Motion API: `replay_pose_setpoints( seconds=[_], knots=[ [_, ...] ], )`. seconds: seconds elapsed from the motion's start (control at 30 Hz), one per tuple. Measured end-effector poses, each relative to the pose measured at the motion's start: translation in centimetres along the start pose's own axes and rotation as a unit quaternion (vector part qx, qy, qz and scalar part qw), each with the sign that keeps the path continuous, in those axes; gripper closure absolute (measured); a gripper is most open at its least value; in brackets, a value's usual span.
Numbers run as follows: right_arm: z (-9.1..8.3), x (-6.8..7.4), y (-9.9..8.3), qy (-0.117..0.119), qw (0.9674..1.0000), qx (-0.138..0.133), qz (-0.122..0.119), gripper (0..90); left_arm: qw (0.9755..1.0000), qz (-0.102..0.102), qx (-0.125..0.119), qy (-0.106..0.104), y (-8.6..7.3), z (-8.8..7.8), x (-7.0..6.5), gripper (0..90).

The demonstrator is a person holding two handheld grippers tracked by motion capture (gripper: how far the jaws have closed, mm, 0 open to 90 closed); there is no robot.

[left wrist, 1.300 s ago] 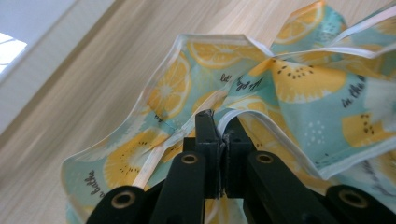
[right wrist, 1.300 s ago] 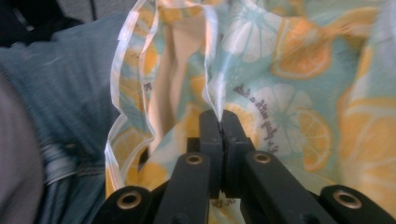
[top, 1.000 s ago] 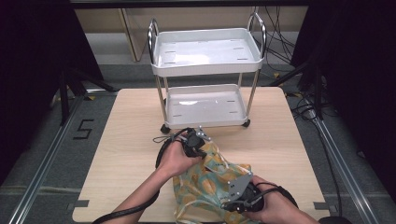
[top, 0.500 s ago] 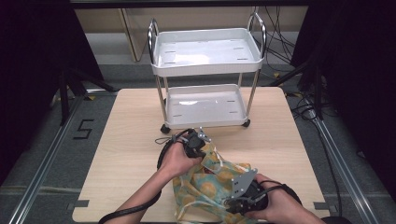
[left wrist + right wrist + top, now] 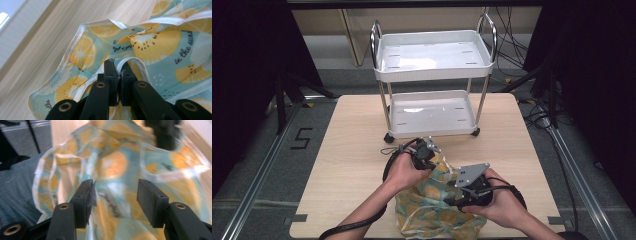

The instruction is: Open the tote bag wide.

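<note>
fruit-print bag [image 5: 434,210] crumpled at the table's [image 5: 352,150] near edge: left gripper [image 5: 117,75] clamped on its white handle strap [image 5: 140,65] at the far side, right gripper [image 5: 115,192], jaws just opened with nothing between them, poised directly over the nearer cloth.

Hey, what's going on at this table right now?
A person is handling a fruit-print bag on a wooden table with two hand-held grippers. The left gripper is clamped on the bag's white strap. The right gripper has just been opening, its jaws apart over the fabric. A white cart stands behind.
</note>
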State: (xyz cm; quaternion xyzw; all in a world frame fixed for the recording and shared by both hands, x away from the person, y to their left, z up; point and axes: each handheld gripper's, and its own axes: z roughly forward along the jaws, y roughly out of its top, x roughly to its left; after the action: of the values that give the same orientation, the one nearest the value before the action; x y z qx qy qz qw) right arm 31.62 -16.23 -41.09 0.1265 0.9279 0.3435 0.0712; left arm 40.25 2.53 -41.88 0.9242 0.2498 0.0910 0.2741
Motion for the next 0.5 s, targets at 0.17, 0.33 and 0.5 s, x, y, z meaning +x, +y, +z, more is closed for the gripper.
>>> replay_pose_setpoints(
  seconds=[0.17,0.33,0.5],
  knots=[
    [1.0,1.1,0.4,0.011,0.9994,0.007,-0.031,39.4,1.0,-0.003,-0.003,-0.002,0.1,0.1,-0.2,86.7],
    [2.2,1.7,0.3,-0.002,0.9983,0.026,-0.052,43.2,1.0,-0.004,-0.003,-0.005,0.2,0.1,-0.3,86.8],
    [2.7,1.5,0.1,-0.016,0.9957,0.04,-0.082,62.6,1.0,-0.003,-0.003,-0.006,0.2,0.0,-0.2,86.8]
  ],
)
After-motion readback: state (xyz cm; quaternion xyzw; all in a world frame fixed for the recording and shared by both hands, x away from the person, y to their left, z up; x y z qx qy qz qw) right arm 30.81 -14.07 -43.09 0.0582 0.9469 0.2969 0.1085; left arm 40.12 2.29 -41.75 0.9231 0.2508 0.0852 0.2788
